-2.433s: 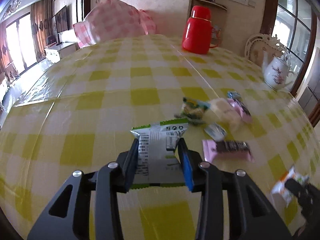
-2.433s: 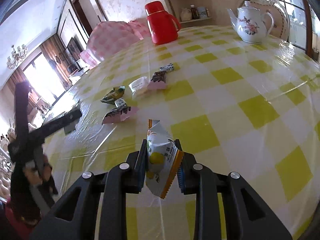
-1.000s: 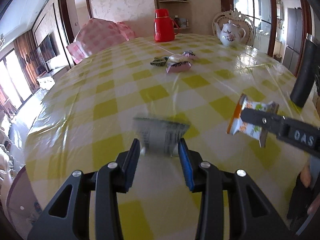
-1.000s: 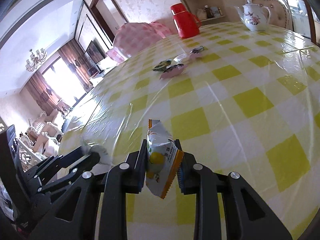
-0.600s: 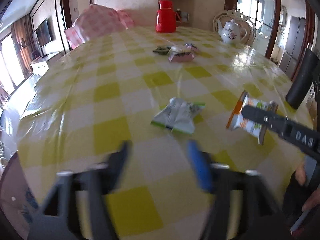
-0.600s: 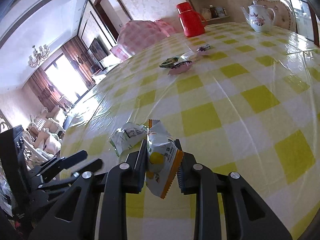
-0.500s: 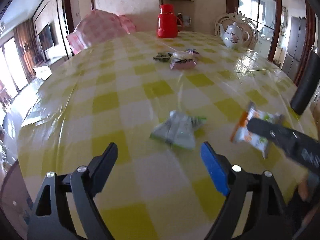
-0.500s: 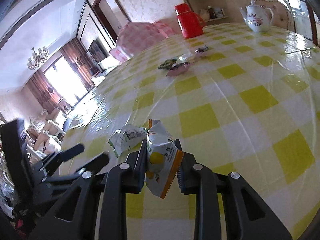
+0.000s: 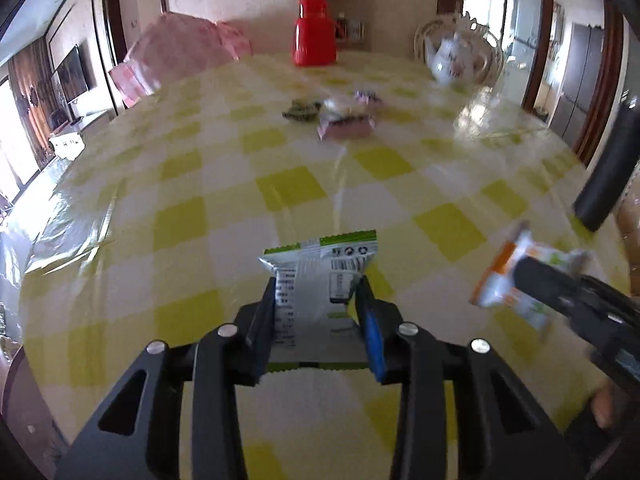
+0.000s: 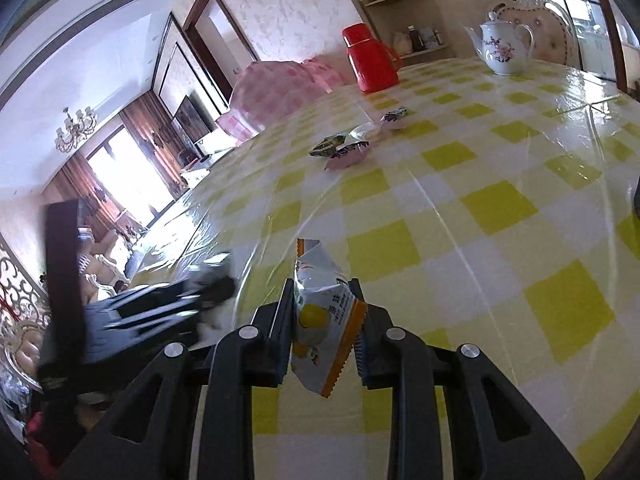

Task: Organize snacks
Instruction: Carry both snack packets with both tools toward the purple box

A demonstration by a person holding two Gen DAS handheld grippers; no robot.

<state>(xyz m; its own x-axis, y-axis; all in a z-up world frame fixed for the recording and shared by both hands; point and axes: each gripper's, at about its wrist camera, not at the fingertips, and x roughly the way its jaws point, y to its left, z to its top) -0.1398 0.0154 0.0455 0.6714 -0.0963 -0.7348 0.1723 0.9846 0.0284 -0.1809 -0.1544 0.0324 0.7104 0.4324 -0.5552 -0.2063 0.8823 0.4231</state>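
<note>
A green-and-white snack packet (image 9: 320,276) lies flat on the yellow checked table (image 9: 224,184), near its front edge. My left gripper (image 9: 318,292) has its jaws closing on this packet, and both pads press its sides. From the right wrist view the left gripper (image 10: 208,284) is a blur at lower left. My right gripper (image 10: 322,288) is shut on an orange-and-white packet (image 10: 320,300) that stands upright between the pads. That packet (image 9: 504,280) hovers above the table at the right of the left wrist view.
A heap of small snacks (image 9: 344,114) lies mid-table. Farther back stand a red flask (image 9: 315,32) and a white teapot (image 9: 454,62). A pink checked cover (image 9: 180,56) sits at the back left. A person's hand (image 9: 608,404) shows at the lower right.
The left gripper let the green-and-white packet fall flat on the table, opened wide, then came back and closed on it. The right gripper kept its packet and barely moved.
</note>
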